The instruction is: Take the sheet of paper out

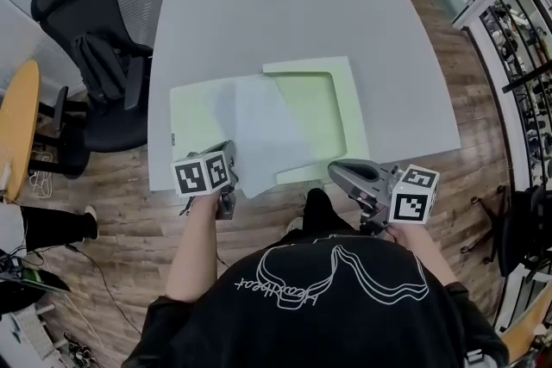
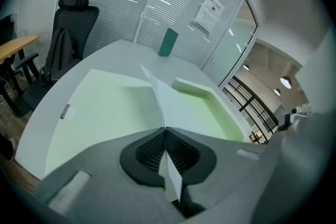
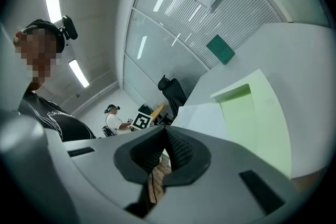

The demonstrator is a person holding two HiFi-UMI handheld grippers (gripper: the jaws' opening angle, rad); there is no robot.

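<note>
my left gripper (image 2: 165, 131) has its fingers pinching the near edge of the sheet of paper (image 1: 259, 132). the sheet lies across the open pale green folder (image 1: 323, 103) on the white bench (image 1: 285, 13). my right gripper (image 1: 336, 171) hangs just off the bench's near edge, its fingers pressed together on nothing.

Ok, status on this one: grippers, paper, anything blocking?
Left gripper shut on the sheet of paper, near corner. Right gripper shut, empty, by the table edge. Sheet lies partly across the open green folder. Nothing on top of it.
</note>
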